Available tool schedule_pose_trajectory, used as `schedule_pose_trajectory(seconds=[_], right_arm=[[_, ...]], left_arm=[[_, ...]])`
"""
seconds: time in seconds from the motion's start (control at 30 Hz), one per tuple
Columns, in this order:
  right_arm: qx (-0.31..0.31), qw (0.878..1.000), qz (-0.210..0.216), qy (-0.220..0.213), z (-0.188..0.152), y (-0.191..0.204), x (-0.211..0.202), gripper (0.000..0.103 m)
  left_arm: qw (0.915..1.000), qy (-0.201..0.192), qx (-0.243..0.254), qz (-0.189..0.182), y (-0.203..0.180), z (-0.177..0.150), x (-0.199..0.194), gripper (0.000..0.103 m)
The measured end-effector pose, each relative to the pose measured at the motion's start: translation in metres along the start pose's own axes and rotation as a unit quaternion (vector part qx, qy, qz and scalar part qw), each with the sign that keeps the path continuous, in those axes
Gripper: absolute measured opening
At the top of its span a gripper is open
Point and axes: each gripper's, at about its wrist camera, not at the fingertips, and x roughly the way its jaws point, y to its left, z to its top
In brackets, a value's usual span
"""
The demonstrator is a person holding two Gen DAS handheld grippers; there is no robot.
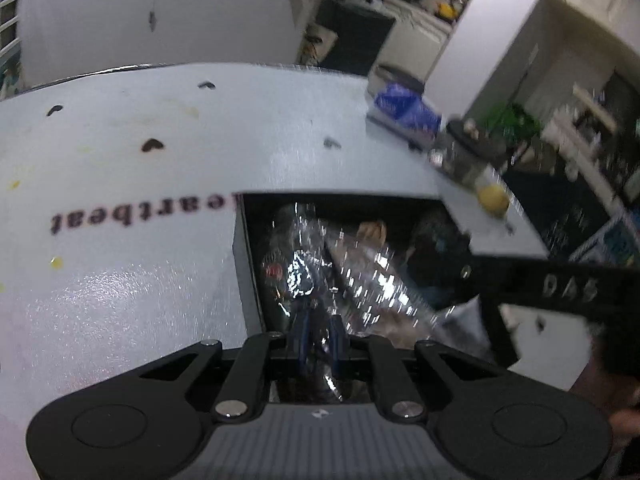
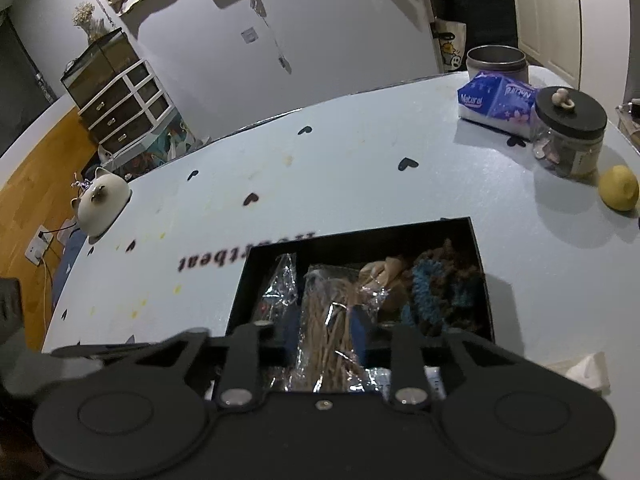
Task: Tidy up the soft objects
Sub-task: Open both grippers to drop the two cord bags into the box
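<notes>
A black open box (image 2: 478, 264) sits on the pale blue table (image 2: 360, 168). It holds clear-wrapped packets (image 2: 280, 284), a beige soft item (image 2: 384, 272) and a blue-brown knitted piece (image 2: 440, 288). My right gripper (image 2: 326, 332) is shut on a wrapped bundle of tan strands (image 2: 324, 320) over the box's near edge. In the left wrist view my left gripper (image 1: 319, 338) is shut on a crinkly clear-wrapped packet (image 1: 304, 276) over the box (image 1: 250, 264). The right gripper's black body (image 1: 560, 288) crosses that view at the right.
A blue tissue pack (image 2: 496, 100), a black-lidded glass jar (image 2: 568, 132), a metal tin (image 2: 496, 62) and a lemon (image 2: 618, 188) stand at the table's far right. A white cat-shaped pot (image 2: 102, 200) sits at the left edge. White paper (image 2: 584, 368) lies near right.
</notes>
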Motion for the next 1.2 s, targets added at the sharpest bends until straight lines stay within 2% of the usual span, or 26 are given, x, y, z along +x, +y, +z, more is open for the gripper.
schedule_pose_trajectory(seconds=[0.1,0.27,0.47,0.6,0.73,0.83,1.0,1.2], right_arm=[[-0.01,0.999,-0.006,0.034,-0.001,0.001,0.009,0.013],[-0.04,0.995,-0.013,0.09,-0.011,0.004,0.029,0.013],[-0.045,0.994,-0.005,0.095,-0.016,-0.001,0.045,0.012],[-0.042,0.995,0.0,0.088,-0.021,-0.007,0.051,0.011],[-0.04,0.996,-0.001,0.075,-0.022,-0.008,0.055,0.011],[-0.03,0.997,-0.004,0.069,-0.021,-0.007,0.052,0.012],[-0.031,0.999,-0.015,0.034,-0.018,0.006,0.024,0.022],[-0.029,0.999,-0.035,-0.022,-0.025,0.028,-0.019,0.026]], left_arm=[[0.9993,0.021,0.031,0.01,-0.004,-0.004,0.013,0.011],[0.9967,0.027,0.072,0.025,-0.008,-0.009,0.024,0.011],[0.9981,0.015,0.055,0.023,-0.005,-0.008,0.015,0.013],[0.9989,-0.007,0.037,0.028,-0.004,-0.007,0.0,0.023],[0.9988,-0.027,0.026,0.033,-0.004,-0.009,-0.017,0.027],[0.9985,-0.036,0.025,0.033,-0.004,-0.01,-0.029,0.036],[0.9979,-0.049,0.034,0.024,-0.001,-0.011,-0.047,0.05],[0.9969,-0.061,0.049,0.003,0.006,-0.011,-0.066,0.061]])
